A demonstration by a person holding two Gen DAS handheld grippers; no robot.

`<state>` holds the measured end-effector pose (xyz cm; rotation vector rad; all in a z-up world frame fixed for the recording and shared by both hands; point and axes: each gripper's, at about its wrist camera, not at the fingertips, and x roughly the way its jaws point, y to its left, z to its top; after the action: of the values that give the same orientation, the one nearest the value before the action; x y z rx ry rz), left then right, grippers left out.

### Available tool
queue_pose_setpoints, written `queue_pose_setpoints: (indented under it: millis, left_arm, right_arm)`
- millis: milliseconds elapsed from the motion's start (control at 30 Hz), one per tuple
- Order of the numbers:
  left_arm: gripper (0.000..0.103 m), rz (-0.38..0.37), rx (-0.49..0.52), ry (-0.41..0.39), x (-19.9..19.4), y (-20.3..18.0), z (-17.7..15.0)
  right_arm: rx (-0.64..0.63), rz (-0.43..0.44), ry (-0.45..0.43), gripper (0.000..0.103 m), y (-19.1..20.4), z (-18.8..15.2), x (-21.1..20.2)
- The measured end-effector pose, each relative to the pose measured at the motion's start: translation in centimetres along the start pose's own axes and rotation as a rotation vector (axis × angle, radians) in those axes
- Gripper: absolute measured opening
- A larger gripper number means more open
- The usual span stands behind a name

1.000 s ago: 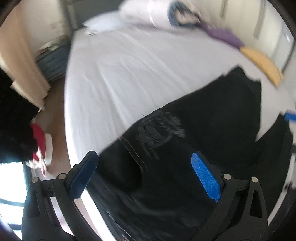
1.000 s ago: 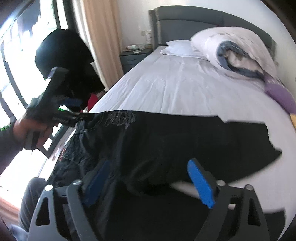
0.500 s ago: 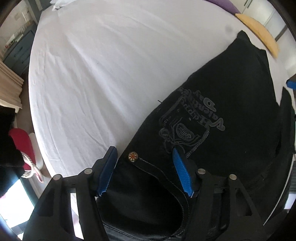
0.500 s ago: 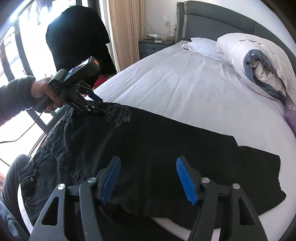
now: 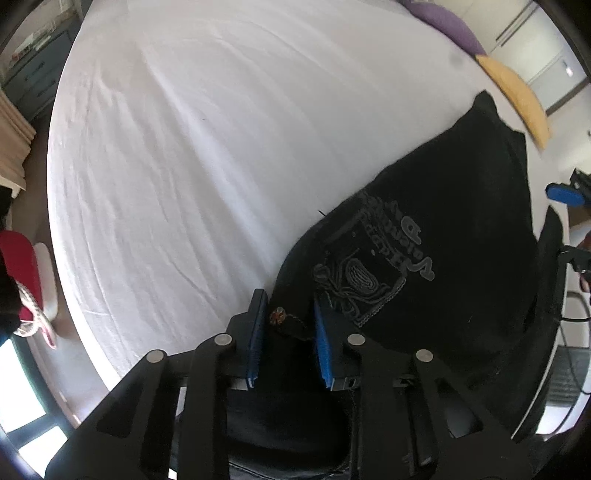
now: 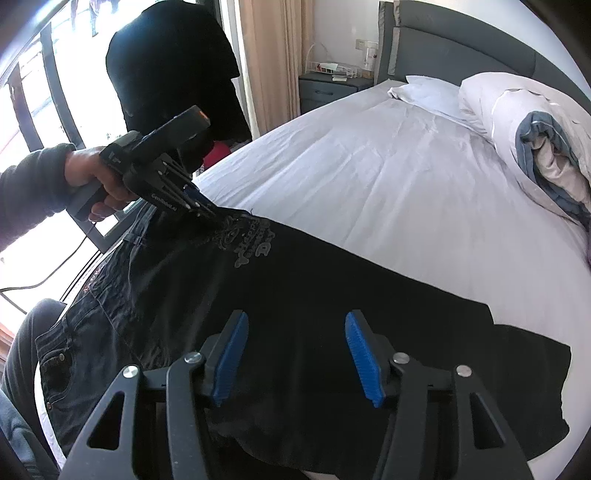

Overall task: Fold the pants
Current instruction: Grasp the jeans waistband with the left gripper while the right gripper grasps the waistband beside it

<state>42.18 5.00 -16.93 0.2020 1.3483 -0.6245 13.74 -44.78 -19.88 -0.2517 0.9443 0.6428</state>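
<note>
**A:** Right wrist view is mostly the big bed with the white fitted sheet [image 6: 388, 177], grey padded headboard [image 6: 454, 48] at the far end, and a rolled white and blue duvet [image 6: 532, 147] plus a white pillow [image 6: 424, 92] up there.

**B:** And the pants?

**A:** The black denim pants with the grey printed logo [image 6: 295, 314] lie flat across the near part of the sheet, waistband end hanging over the bed edge on the window side, leg running off toward the other side. From the left wrist view the same pants [image 5: 443, 240] fill the lower right, white sheet [image 5: 203, 147] everywhere else, with a purple cushion [image 5: 447, 22] and a yellow cushion [image 5: 517, 92] at the far edge.

**B:** Grippers?

**A:** The left gripper [image 5: 288, 328] has its blue pads narrowed around the waistband corner by the little metal rivet button [image 5: 277, 316], a small gap on each side, so not clamped yet as far as I can tell. In the right view you can see the left gripper [image 6: 199, 208] nosing down onto that corner. The right gripper [image 6: 295, 354] hovers over the middle of the leg, pads spread wide, nothing in it.

**B:** Anything else?

**A:** A grey nightstand [image 6: 328, 88] beside the headboard, a beige curtain [image 6: 273, 55] next to it.
</note>
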Motion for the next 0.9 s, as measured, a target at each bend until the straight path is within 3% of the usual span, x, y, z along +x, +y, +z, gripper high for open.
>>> queue_pose_setpoints:
  millis: [133, 400, 433, 533, 600, 733, 900]
  left_arm:
    - [0.027, -0.036, -0.047, -0.02, 0.7, 1.0, -0.1]
    - [0.036, 0.051, 0.047, 0.012, 3.1, -1.3, 1.6]
    - [0.034, 0.05, 0.042, 0.009, 3.3, -1.7, 1.8]
    - [0.013, 0.024, 0.029, -0.009, 2.5, -1.8, 1.3]
    - [0.011, 0.052, 0.051, -0.035, 2.2, -2.7, 0.9]
    - [0.01, 0.09, 0.052, -0.125, -0.1, -4.3, -1.2]
    - [0.01, 0.23, 0.165, -0.25, -2.4, -8.9, -3.3]
  right_arm:
    - [0.001, 0.006, 0.002, 0.058, -0.1, 0.2, 0.3]
    - [-0.036, 0.017, 0.024, 0.058, 0.5, 0.5, 1.2]
    - [-0.037, 0.02, 0.023, 0.058, 0.5, 0.6, 1.2]
    - [-0.055, 0.025, 0.014, 0.058, 0.5, 1.0, 1.3]
    - [-0.073, 0.023, 0.016, 0.057, 0.5, 1.3, 1.6]
    - [-0.117, 0.002, 0.047, 0.041, -0.4, 2.9, 2.8]
    - [-0.158, -0.005, 0.073, 0.039, -1.8, 5.0, 4.6]
